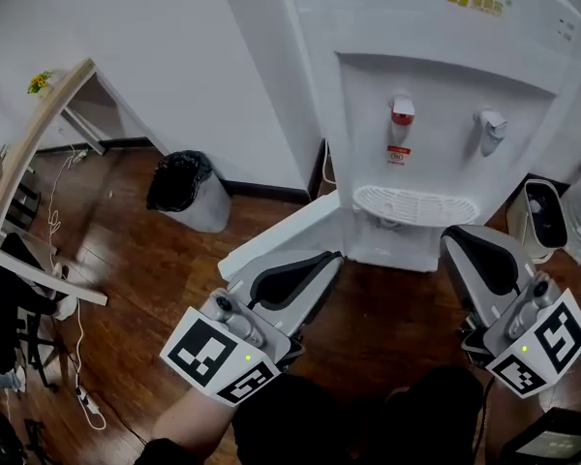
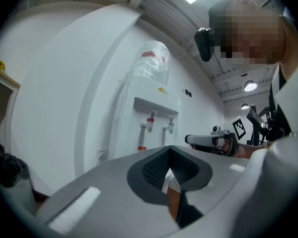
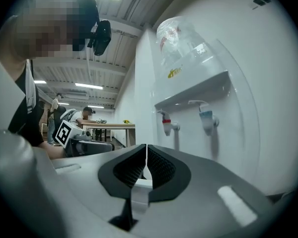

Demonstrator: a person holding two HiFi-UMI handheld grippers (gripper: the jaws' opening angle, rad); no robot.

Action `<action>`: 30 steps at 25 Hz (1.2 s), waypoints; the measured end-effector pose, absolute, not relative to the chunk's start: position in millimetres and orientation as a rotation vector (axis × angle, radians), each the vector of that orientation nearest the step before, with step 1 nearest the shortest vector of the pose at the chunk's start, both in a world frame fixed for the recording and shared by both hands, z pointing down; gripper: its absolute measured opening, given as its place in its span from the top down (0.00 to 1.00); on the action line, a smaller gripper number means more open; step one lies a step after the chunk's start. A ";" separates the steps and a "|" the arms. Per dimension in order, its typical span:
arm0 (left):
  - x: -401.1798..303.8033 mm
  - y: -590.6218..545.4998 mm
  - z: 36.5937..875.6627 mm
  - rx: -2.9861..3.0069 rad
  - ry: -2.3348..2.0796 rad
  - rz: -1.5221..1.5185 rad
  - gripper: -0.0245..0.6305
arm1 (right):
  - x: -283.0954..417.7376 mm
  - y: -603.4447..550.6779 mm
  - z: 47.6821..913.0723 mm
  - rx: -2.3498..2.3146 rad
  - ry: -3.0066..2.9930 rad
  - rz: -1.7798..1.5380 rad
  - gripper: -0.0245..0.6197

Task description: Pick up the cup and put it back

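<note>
Head view shows my left gripper and right gripper low in front of the water dispenser, both with jaws together on nothing. No view shows the cup, so I judge this is a waiting pose.

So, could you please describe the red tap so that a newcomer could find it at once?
Find the tall white water dispenser. In its recessed front, above the white drip tray, two taps stick out side by side. The red tap is the left one, red-topped with a red label beneath it; the other tap is pale.
</note>
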State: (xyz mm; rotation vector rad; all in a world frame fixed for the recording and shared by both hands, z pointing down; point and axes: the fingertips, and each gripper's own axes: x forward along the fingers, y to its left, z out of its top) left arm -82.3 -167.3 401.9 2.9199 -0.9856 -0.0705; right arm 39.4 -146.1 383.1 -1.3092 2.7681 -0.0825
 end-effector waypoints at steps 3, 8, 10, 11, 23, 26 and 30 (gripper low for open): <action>-78.1 -167.8 431.3 2.886 -0.999 -0.065 0.96 | 47.8 -145.5 407.6 -1.293 2.773 -0.107 0.92; -75.5 -165.7 467.0 2.883 -1.010 -0.012 0.96 | 53.8 -150.0 445.7 -1.288 2.755 -0.184 0.89; -76.4 -165.6 475.0 2.876 -1.012 -0.015 0.96 | 55.5 -150.5 453.7 -1.291 2.751 -0.186 0.87; -77.8 -166.9 477.8 2.864 -1.023 -0.026 0.96 | 56.0 -150.4 456.5 -1.293 2.750 -0.184 0.86; -85.7 -172.9 501.2 2.857 -1.034 -0.032 0.96 | 54.5 -145.4 489.9 -1.301 2.789 -0.199 0.76; -84.1 -181.4 512.0 2.884 -1.060 0.003 0.96 | 58.1 -153.7 515.1 -1.323 2.829 -0.199 0.72; -86.2 -190.5 538.4 2.872 -1.133 0.054 0.96 | 67.2 -169.7 555.1 -1.364 2.820 -0.246 0.65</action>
